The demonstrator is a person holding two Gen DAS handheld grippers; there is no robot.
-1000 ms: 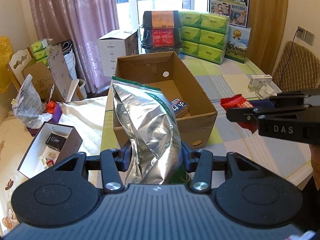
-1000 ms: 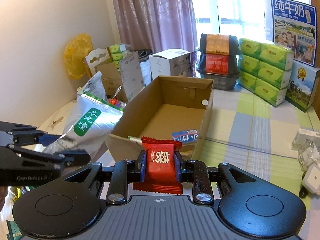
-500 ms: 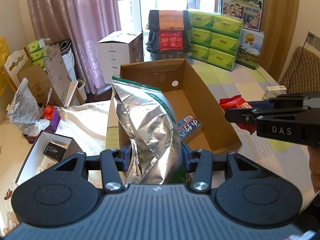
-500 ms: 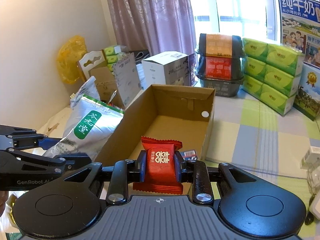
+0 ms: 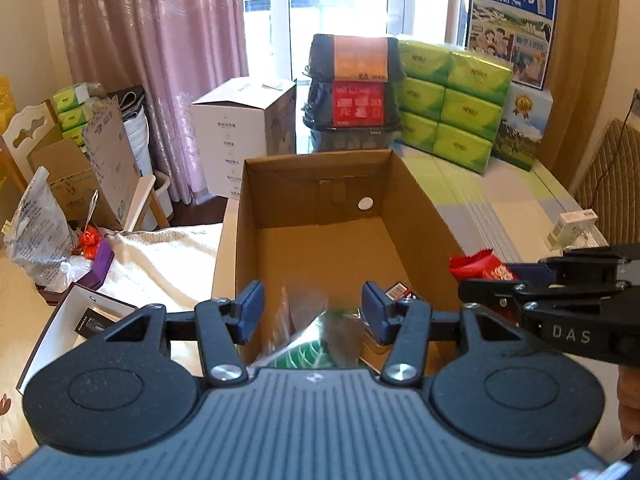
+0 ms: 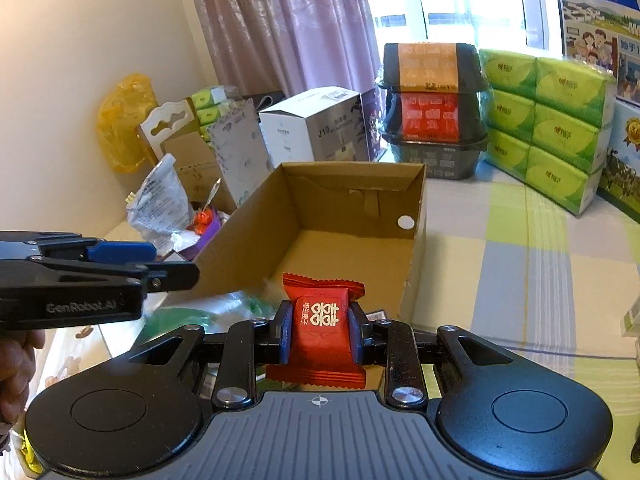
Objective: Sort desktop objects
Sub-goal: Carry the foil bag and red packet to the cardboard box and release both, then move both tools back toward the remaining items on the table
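Note:
An open cardboard box [image 5: 416, 216] stands on the checked tablecloth. My left gripper [image 5: 312, 314] hangs open over the box's near end. The silver and green snack bag [image 5: 316, 340] lies blurred just below its blue fingers [image 5: 250, 314], free of them. A small dark pack [image 5: 400, 291] lies inside the box beside the bag. My right gripper [image 6: 320, 334] is shut on a red candy packet [image 6: 320, 312], over the near right corner of the box [image 6: 352, 208]. In the right wrist view the left gripper [image 6: 160, 262] reaches in from the left above the bag [image 6: 208, 312].
Green tissue packs [image 5: 452, 108], stacked black food containers [image 5: 356, 96] and a white carton [image 5: 244, 128] stand behind the box. A white towel [image 5: 168, 256] and an open white box [image 5: 56, 336] lie to the left. White adapters [image 5: 572, 228] sit at the right table edge.
My left gripper has opened and the silver bag has dropped from it into the box's near end. Both grippers have moved forward over the box. The right one still grips the candy.

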